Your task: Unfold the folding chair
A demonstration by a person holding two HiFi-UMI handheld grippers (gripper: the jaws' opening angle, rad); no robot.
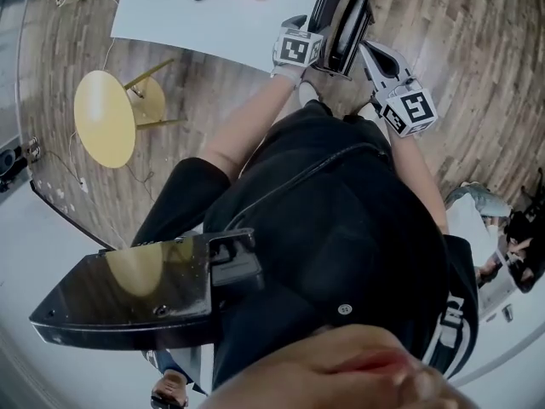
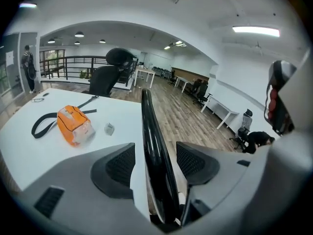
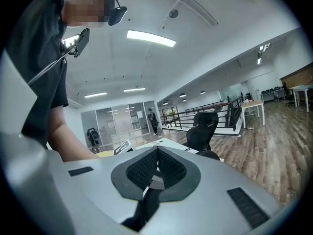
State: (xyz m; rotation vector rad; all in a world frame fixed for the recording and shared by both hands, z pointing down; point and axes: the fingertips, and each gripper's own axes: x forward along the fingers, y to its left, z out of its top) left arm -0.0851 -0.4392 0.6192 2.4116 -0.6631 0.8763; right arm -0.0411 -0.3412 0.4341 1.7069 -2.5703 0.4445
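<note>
Your left gripper (image 2: 155,159): jaws wide apart, folding chair (image 1: 347,24) black edge between them, clear of both pads | your right gripper (image 3: 156,166): jaws closed together | chair: folded, upright against white table (image 1: 213,15)

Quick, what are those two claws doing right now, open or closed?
Left claw: open, pads apart on either side of the black chair edge, not pressing it.
Right claw: closed, pads together.
</note>
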